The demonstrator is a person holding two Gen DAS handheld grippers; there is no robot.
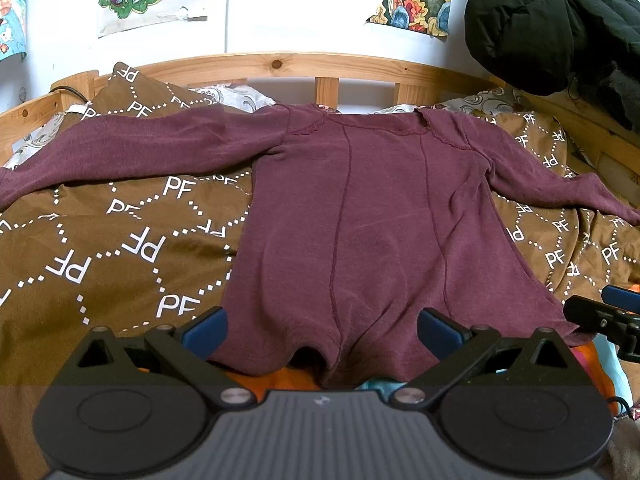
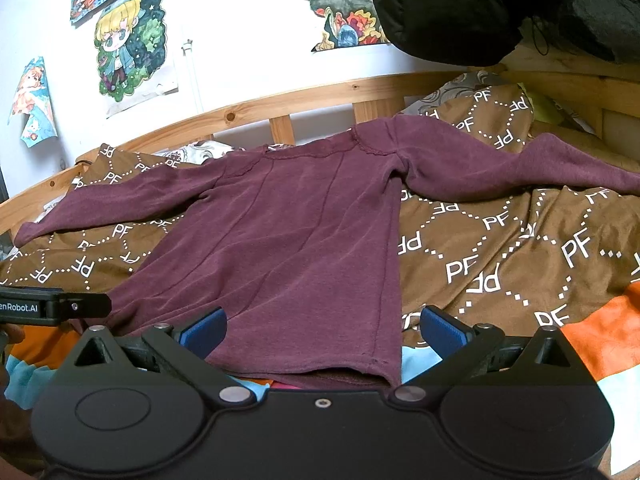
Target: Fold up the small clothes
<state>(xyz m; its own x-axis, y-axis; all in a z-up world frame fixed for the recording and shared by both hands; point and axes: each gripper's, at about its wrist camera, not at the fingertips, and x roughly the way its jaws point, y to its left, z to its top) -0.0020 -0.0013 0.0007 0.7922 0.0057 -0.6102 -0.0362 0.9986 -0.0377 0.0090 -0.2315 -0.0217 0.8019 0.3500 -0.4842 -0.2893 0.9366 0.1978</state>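
Both of my tools are spread wide and hold nothing: my left gripper [image 1: 322, 330] and right gripper [image 2: 322, 330] sit at the near hem of the maroon long-sleeved top [image 1: 372, 216], which lies flat on the brown PF-patterned duvet [image 1: 112, 248], sleeves stretched left and right. I judge that pinching only the upper layer of the rumpled hem [image 1: 320, 360] would drag the top crooked. No containers show. Farther back stands the wooden headboard [image 1: 280, 62].
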